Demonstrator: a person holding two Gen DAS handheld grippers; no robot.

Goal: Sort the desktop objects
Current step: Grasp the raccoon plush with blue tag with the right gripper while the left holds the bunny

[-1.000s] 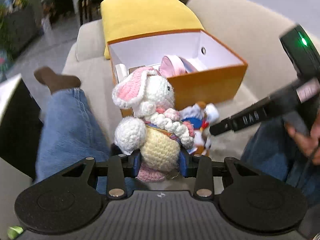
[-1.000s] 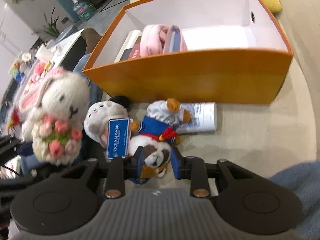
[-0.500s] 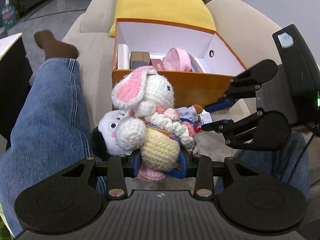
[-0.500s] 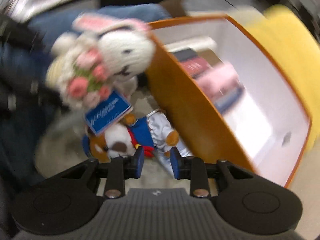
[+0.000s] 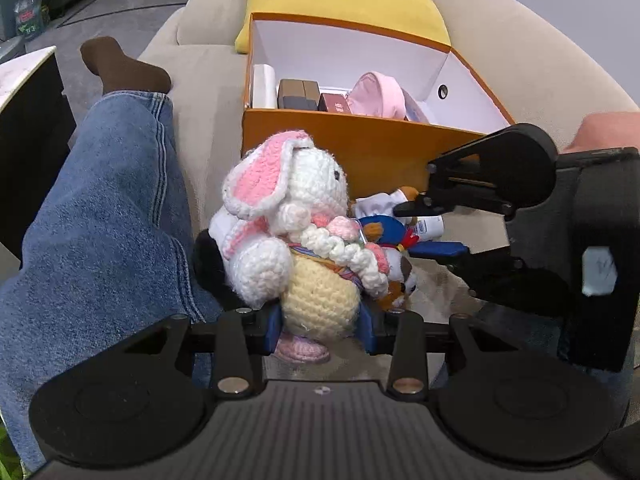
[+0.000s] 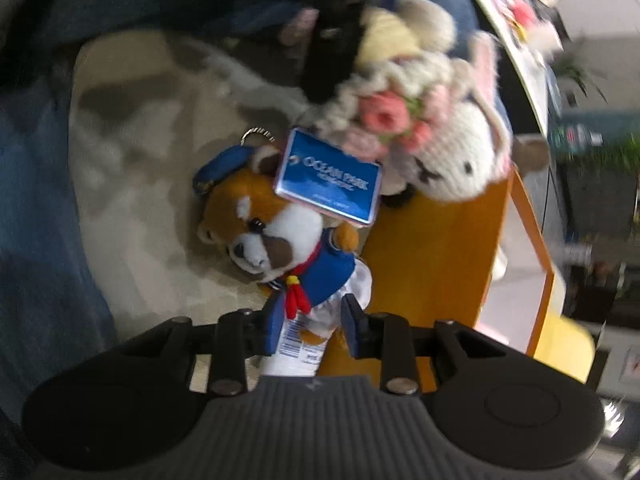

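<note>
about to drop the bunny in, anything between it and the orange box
Nothing solid blocks it. The crochet bunny, clamped in the left gripper, only has the orange box near wall to clear.

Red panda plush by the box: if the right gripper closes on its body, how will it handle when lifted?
The red panda plush looks soft, so the right gripper, open around its white skirt, will probably squash it rather than slip. It likely weighs little. The head and the tag may flop downward. The white tube under it could roll when disturbed.
</note>
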